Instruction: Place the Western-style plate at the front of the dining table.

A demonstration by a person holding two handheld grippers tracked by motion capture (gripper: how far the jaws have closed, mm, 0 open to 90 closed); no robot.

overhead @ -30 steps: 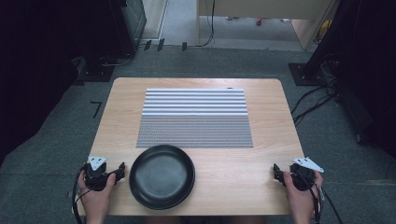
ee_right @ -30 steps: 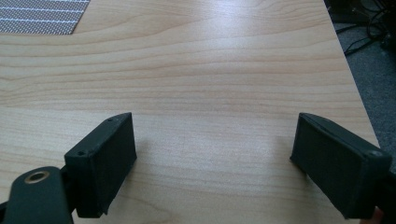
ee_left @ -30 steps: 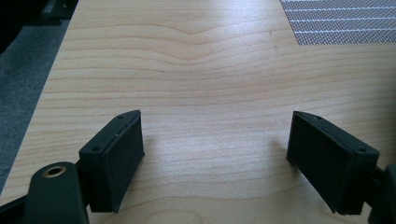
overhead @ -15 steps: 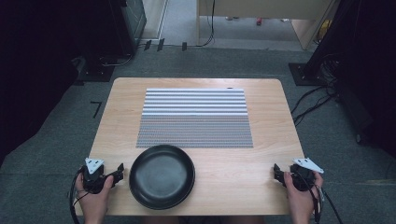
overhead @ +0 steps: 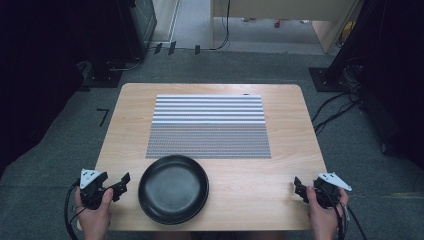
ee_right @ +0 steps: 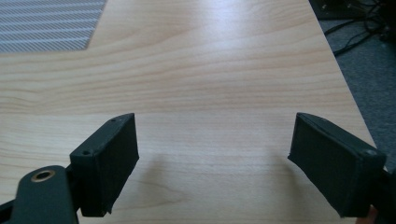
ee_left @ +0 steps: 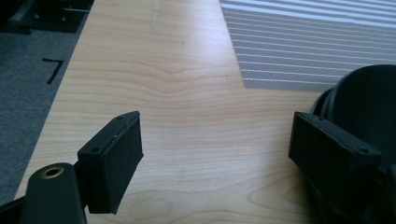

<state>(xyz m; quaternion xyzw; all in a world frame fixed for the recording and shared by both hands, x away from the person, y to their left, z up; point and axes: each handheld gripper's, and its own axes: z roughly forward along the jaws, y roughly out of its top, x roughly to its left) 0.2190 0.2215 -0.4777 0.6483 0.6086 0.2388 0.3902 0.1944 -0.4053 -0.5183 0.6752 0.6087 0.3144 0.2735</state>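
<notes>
Both grippers gape; left gripper (overhead: 121, 182) seemingly beside plate (overhead: 173, 188).

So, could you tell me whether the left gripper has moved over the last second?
Yes, slightly: the left gripper has drifted toward the table's near edge, judged against the unmoved black plate beside it.

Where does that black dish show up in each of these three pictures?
High view: the black dish sits near the front edge of the table, left of centre, its far rim overlapping the striped mat.
Left gripper view: far right edge, behind the right-hand jaw.
Right gripper view: not in this picture.
Shared landmark: the striped mat.
</notes>
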